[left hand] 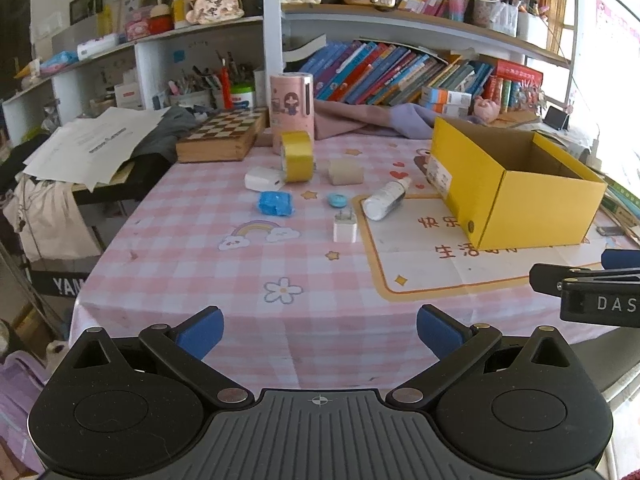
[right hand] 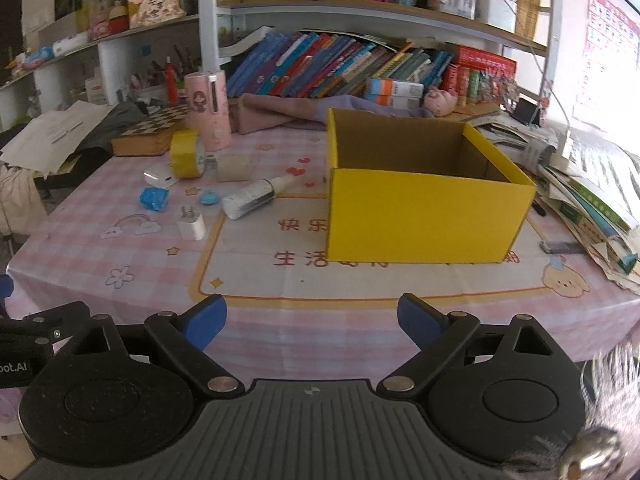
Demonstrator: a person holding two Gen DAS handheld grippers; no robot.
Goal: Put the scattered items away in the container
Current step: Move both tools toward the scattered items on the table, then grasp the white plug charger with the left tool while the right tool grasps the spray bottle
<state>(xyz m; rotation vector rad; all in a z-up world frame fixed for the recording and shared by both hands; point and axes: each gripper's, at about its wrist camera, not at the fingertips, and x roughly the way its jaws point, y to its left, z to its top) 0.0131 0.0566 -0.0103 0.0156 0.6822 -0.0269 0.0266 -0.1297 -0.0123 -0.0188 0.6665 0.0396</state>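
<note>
An open yellow cardboard box [left hand: 516, 196] [right hand: 424, 216] stands on the pink checked tablecloth, empty inside as far as I see. Left of it lie scattered items: a white spray bottle [left hand: 386, 199] [right hand: 256, 196], a white plug charger [left hand: 345, 227] [right hand: 192, 225], a small blue round piece [left hand: 337, 200] [right hand: 209, 198], a crumpled blue packet [left hand: 275, 203] [right hand: 154, 198], a white adapter [left hand: 263, 178] [right hand: 158, 176], a yellow tape roll [left hand: 297, 156] [right hand: 185, 154] and a beige block [left hand: 346, 171] [right hand: 234, 168]. My left gripper [left hand: 320, 332] and right gripper [right hand: 312, 320] are open and empty, both at the table's near edge.
A tall pink cylinder [left hand: 291, 108] and a chessboard box [left hand: 222, 136] stand behind the items. Purple cloth [left hand: 360, 120] lies at the back. Stacked papers and books [right hand: 592, 200] crowd the table's right side. Bookshelves line the wall. The right gripper shows in the left wrist view [left hand: 592, 292].
</note>
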